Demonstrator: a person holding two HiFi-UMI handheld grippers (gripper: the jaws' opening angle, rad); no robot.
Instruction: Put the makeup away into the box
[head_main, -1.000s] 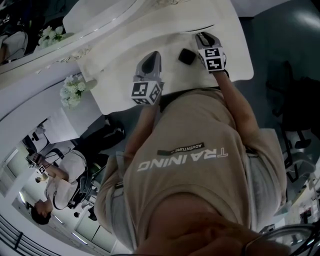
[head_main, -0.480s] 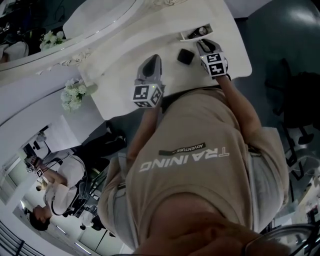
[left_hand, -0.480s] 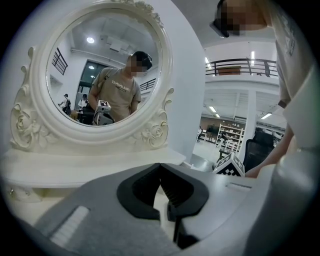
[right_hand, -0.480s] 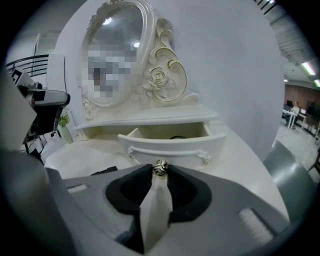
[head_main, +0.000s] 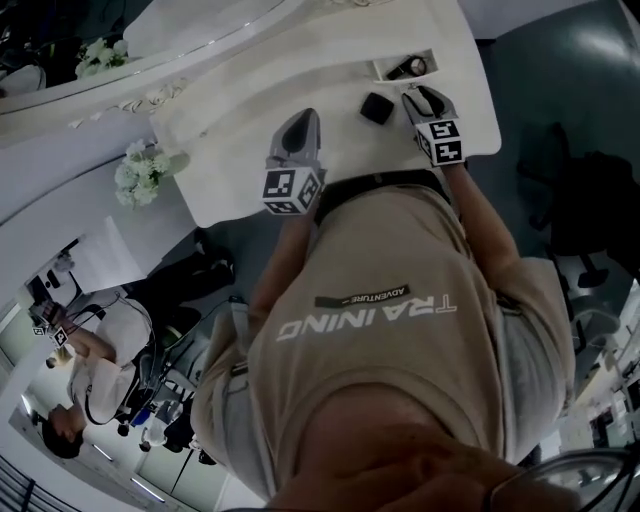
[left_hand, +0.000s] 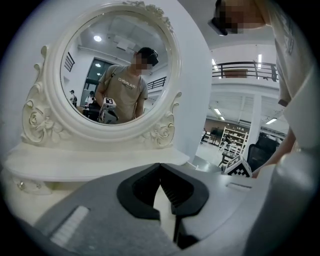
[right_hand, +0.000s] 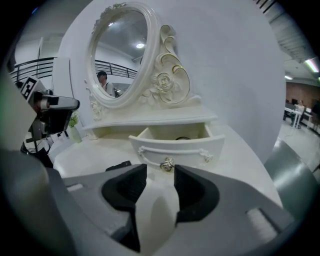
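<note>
Right gripper (right_hand: 160, 170) tilts down; fingers (right_hand: 192, 187) just opened, empty, seemingly off knob (right_hand: 167, 164).

Bright, even indoor light; ceiling lamps (right_hand: 311, 65) glint in the mirror (left_hand: 115, 75). Gripper views heavily fisheye, black corners, near jaws soft. Head view dimmer, desk (head_main: 225, 135) overexposed, edges warped.

A white dressing table (head_main: 250, 130) carries an oval mirror (left_hand: 100, 75) in a carved frame at its back. Under the mirror, a drawer (right_hand: 175, 145) stands pulled open. A small black case (head_main: 376, 107) lies on the top near the drawer, and a vase of flowers (head_main: 140, 172) stands at the left end.
</note>
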